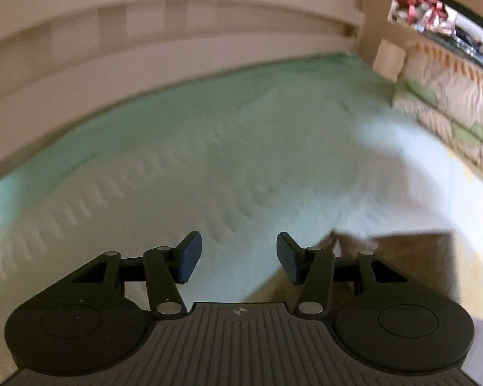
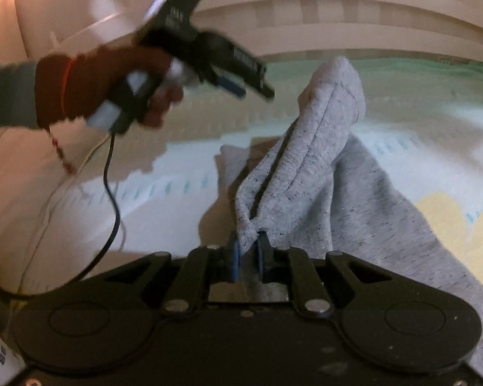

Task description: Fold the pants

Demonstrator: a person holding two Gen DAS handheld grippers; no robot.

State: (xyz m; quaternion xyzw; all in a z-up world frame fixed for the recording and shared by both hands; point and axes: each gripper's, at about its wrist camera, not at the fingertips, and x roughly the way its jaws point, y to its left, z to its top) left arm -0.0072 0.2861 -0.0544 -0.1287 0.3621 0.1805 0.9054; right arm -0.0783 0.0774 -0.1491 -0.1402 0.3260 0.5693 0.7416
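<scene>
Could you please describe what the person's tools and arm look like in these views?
Both tools are black, with linkage arms on silver pivot pins, round housings and blue finger pads. The left tool trails a black cable. The left hand has a grey sleeve and a red thread at the wrist.

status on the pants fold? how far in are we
Early. Done: nothing looks folded; the grey pants lie loosely bunched on the bed sheet. In hand: the right gripper is shut on a lifted edge of the pants. The left gripper is open and empty, held above the bed. Left: the folds themselves and laying the pants flat.
</scene>
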